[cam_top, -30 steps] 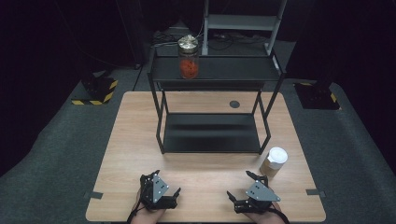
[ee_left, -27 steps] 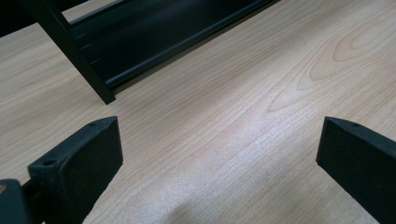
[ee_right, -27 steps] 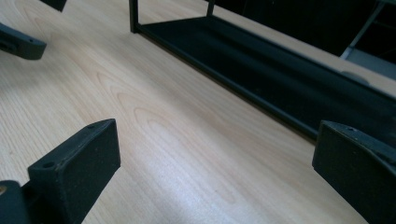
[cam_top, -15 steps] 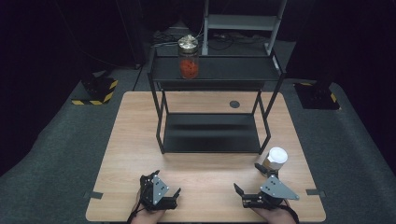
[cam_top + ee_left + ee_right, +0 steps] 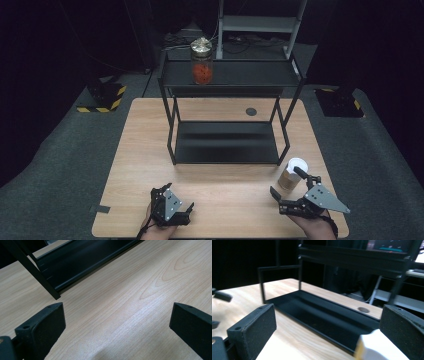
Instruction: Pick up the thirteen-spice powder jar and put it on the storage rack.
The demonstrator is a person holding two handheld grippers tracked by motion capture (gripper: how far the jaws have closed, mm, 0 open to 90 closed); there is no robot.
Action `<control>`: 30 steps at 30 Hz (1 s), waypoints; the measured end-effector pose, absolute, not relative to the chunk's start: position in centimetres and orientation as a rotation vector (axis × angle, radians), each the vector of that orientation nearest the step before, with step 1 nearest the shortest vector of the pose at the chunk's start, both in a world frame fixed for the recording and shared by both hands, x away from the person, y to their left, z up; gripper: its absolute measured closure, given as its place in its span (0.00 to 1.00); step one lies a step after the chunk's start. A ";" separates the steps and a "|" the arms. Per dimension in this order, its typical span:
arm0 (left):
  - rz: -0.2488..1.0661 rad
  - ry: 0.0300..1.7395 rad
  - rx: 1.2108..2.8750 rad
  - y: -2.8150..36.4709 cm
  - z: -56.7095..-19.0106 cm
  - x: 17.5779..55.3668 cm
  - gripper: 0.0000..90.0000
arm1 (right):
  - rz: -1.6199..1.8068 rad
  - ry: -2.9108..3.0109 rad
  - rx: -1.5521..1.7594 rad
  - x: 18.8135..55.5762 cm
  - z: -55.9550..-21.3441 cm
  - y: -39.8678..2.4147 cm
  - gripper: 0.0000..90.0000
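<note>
Your right gripper (image 5: 286, 189) has swung toward the white-lidded cup (image 5: 291, 173), jaws apart, probably readying a grasp; your left gripper (image 5: 174, 196) waits, jaws apart.

Wooden table (image 5: 150, 150) with a black two-tier rack (image 5: 227, 142) at its far middle. A jar (image 5: 201, 60) of red contents sits on the top shelf, left. A white-lidded cup (image 5: 291, 173) stands near right of the rack

The white-lidded cup (image 5: 378, 346) is running off the right gripper view's bottom edge, blurred. Beside it, the person's forearms are getting cropped.
</note>
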State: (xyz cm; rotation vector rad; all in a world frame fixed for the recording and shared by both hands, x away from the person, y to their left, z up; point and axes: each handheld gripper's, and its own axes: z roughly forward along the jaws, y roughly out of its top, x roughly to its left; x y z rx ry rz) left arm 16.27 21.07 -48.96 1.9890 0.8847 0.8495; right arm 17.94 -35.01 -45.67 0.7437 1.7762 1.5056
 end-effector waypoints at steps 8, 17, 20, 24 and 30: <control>0.846 0.882 1.985 21.2 -49.0 16.3 0.01 | 1.434 1.703 0.820 17.5 -45.9 -36.2 0.00; 0.845 0.876 1.983 21.3 -49.0 16.2 0.01 | 1.400 1.703 0.912 18.1 -47.0 -36.7 0.00; 0.844 0.876 1.982 21.3 -49.0 16.2 0.01 | 1.395 1.705 0.922 18.2 -47.1 -36.7 0.00; 0.847 0.868 1.987 21.2 -49.0 16.2 0.01 | 1.381 1.723 0.935 18.5 -47.6 -36.7 0.00; 0.849 0.866 1.986 21.2 -49.1 16.2 0.01 | 1.356 1.747 0.963 19.1 -48.1 -36.7 0.00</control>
